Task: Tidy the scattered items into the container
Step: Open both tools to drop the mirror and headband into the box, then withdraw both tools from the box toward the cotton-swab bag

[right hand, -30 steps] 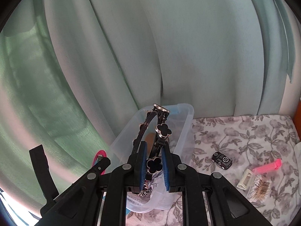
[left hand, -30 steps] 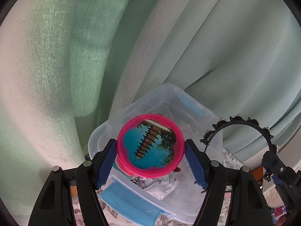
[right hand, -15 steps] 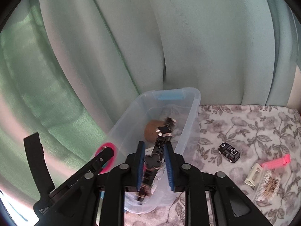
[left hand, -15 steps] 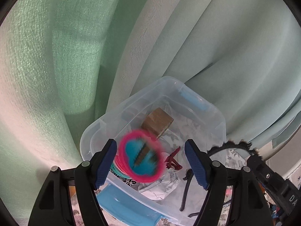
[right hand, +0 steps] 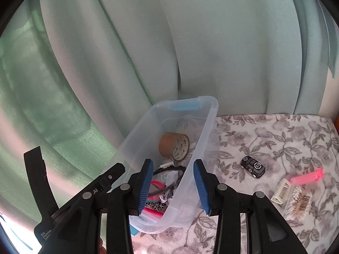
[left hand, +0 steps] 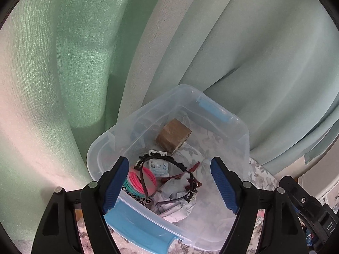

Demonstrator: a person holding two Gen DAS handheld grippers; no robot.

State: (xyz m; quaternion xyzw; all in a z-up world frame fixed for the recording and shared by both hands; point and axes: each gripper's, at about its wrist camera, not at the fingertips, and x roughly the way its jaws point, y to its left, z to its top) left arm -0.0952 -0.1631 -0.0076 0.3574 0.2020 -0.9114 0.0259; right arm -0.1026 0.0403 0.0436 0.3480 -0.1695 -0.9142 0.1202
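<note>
the left gripper [left hand: 169,182] hangs over the near end of the clear plastic bin [left hand: 243,131], its blue pads spread wide and still opening, with nothing between them. the right gripper [right hand: 172,185] hangs over the same bin's near right wall, its jaws opening too, and nothing is pinched between its pads.

just past the pads, inside the bin, a stack of pink and teal rings [left hand: 139,182] lies against the near left wall. a black headband [left hand: 182,166] rests across it and over some crumpled white paper [left hand: 178,203], with a small white packet [left hand: 157,166] showing under its arch. a red piece lies just beside the headband, too small to name. farther in, a roll of brown tape [left hand: 172,136] sits on its edge near the middle of the bin. blue handles mark the near and far ends.

to the right of the bin, on the flowered cloth [right hand: 264,131], a small black toy car [right hand: 253,166] stands well apart from it. nearer the right edge lie a bag of cotton swabs [right hand: 297,201], a pink clip [right hand: 308,175] and a cream-coloured clip [right hand: 280,192], close together. pale green curtains [right hand: 190,42] hang behind everything.
</note>
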